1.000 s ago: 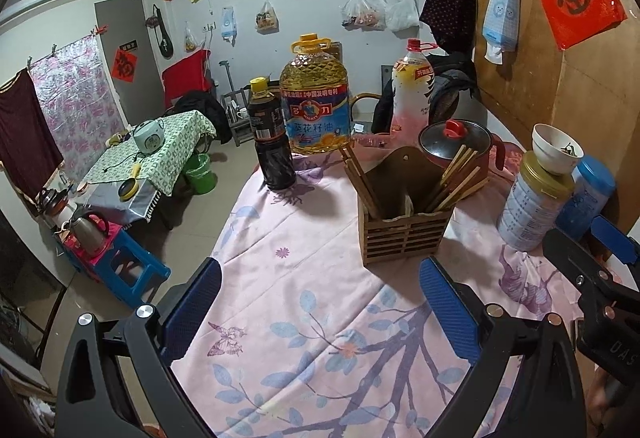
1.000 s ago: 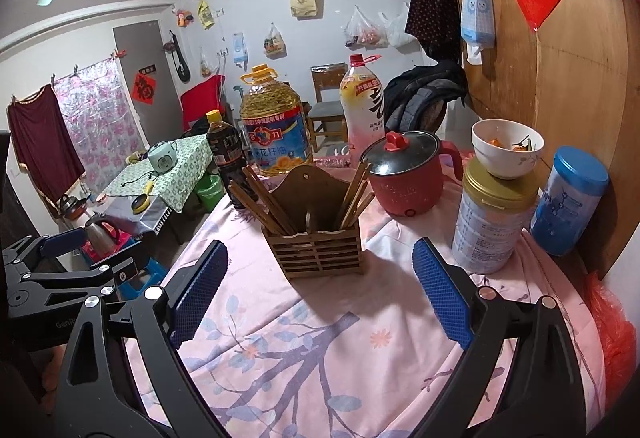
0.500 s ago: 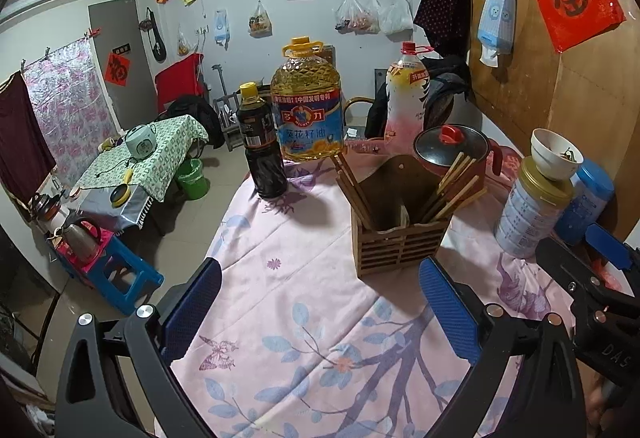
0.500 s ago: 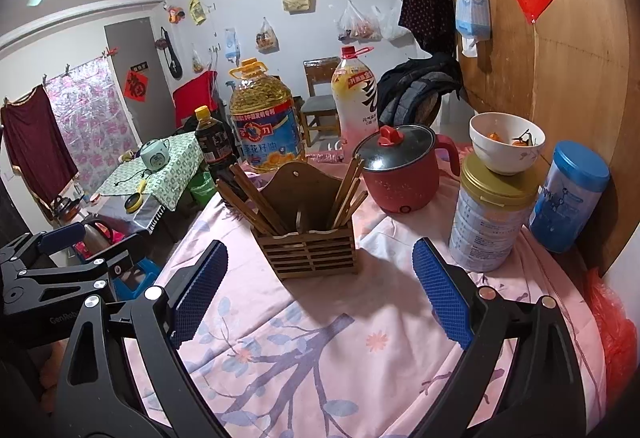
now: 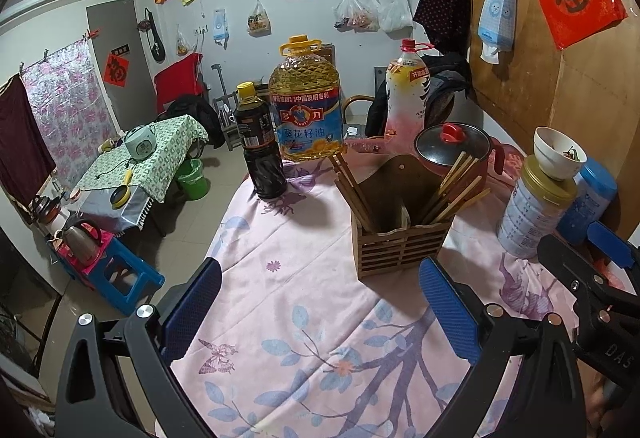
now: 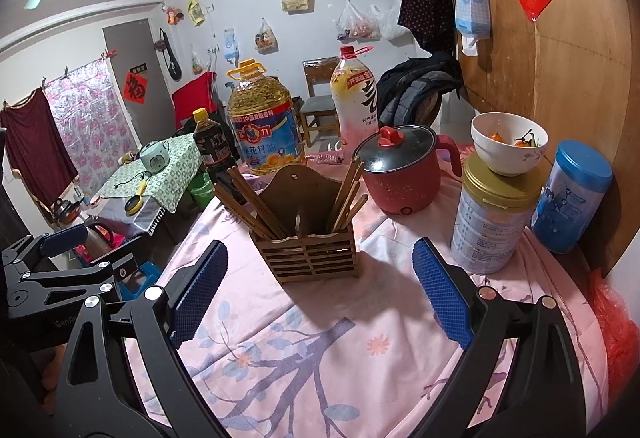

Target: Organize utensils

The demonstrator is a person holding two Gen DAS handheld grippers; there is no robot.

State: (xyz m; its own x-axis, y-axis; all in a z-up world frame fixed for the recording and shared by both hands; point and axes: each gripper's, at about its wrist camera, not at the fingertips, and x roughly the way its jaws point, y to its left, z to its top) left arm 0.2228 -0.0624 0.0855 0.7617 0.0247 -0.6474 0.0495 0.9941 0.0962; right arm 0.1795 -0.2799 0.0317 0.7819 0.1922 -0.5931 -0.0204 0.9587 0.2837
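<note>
The slatted wooden utensil holder [image 6: 310, 238] stands upright on the surface covered with a pink flowered cloth [image 6: 340, 350]. Brown wooden chopsticks [image 6: 256, 204] lean out of its left and right compartments. Both the left hand-held gripper [image 5: 320, 308] and the right hand-held gripper [image 6: 318, 292] hover over the cloth with fingers wide apart, holding nothing. A red electric pot with a dark lid [image 6: 402, 174] stands behind the holder.
</note>
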